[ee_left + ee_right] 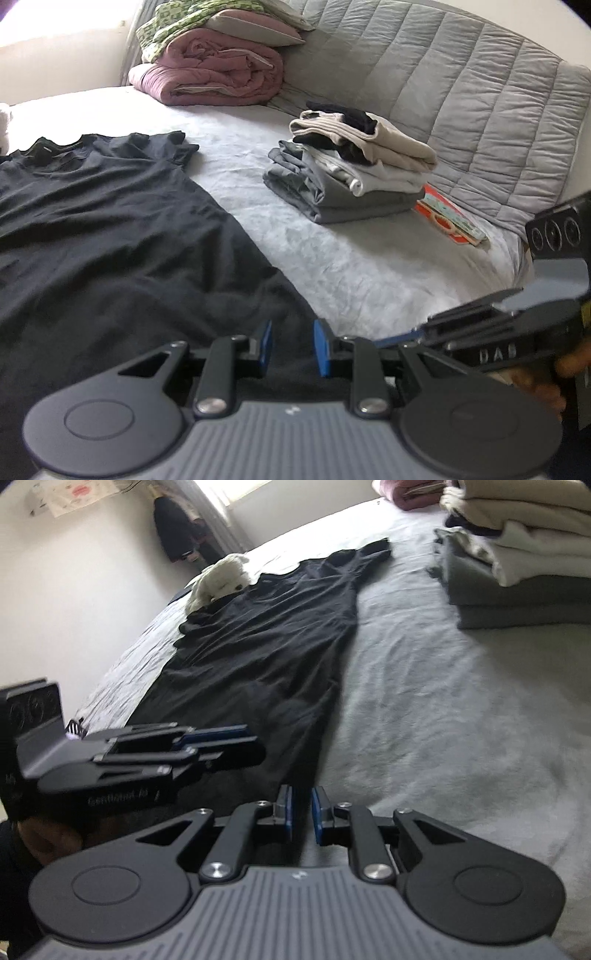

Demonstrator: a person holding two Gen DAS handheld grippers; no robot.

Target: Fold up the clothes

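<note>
- The left wrist view sits low over the hem end of a black T-shirt (pixel 110 229), facing up the bed (pixel 351 266) toward the quilted headboard (pixel 461 92) at upper right.
- The right wrist view is just as low, near the same hem, facing along the shirt (pixel 266 638) toward a wall (pixel 92 572) at upper left.
- Both share the shirt, the folded stack (pixel 354 170) (pixel 517 561) and each other's gripper at the frame edge.
</note>
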